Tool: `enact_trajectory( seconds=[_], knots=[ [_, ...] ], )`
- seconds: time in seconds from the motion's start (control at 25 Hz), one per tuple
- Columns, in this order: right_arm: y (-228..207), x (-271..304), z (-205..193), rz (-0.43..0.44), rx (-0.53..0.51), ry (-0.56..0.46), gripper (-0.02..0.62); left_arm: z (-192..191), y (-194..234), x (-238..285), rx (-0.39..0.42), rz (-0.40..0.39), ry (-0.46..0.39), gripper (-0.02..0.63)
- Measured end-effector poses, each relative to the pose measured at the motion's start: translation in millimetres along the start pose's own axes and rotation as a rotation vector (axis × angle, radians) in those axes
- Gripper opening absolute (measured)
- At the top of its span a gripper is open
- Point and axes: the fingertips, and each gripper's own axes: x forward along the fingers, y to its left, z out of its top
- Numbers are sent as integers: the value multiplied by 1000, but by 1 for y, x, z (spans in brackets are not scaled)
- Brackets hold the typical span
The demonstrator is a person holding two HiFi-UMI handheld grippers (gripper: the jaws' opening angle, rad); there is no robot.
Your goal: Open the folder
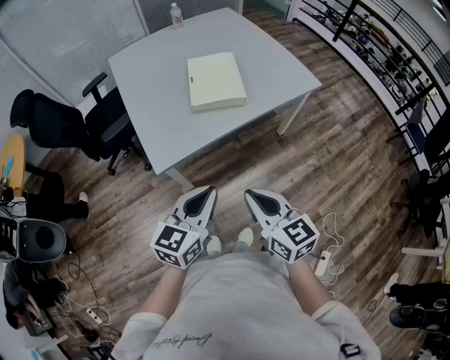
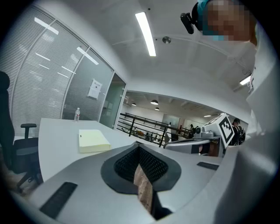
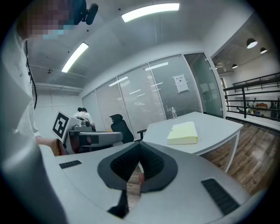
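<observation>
A pale yellow folder (image 1: 216,81) lies closed and flat on the grey table (image 1: 155,77), well ahead of me across the wooden floor. It also shows in the left gripper view as the folder (image 2: 93,141) and in the right gripper view as the folder (image 3: 183,132). My left gripper (image 1: 206,191) and right gripper (image 1: 252,195) hang side by side close to my body, short of the table and far from the folder. Both point slightly downward. The left gripper (image 2: 139,148) and right gripper (image 3: 139,162) each have their jaws together with nothing held.
A water bottle (image 1: 176,14) stands at the table's far edge. Black office chairs (image 1: 105,123) sit left of the table. A metal railing (image 1: 380,42) runs along the right. Cables and a power strip (image 1: 77,295) lie on the floor at lower left.
</observation>
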Motion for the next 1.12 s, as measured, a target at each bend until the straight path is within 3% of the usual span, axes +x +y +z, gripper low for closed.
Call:
enact_trajectory(
  seconds=[0.76, 1.12],
  knots=[
    [-17, -2, 3, -7, 22, -24, 18, -3, -2, 11, -24, 29, -4, 8],
    [-40, -5, 5, 43, 4, 0, 18, 2, -8, 27, -20, 80, -25, 8]
  ],
)
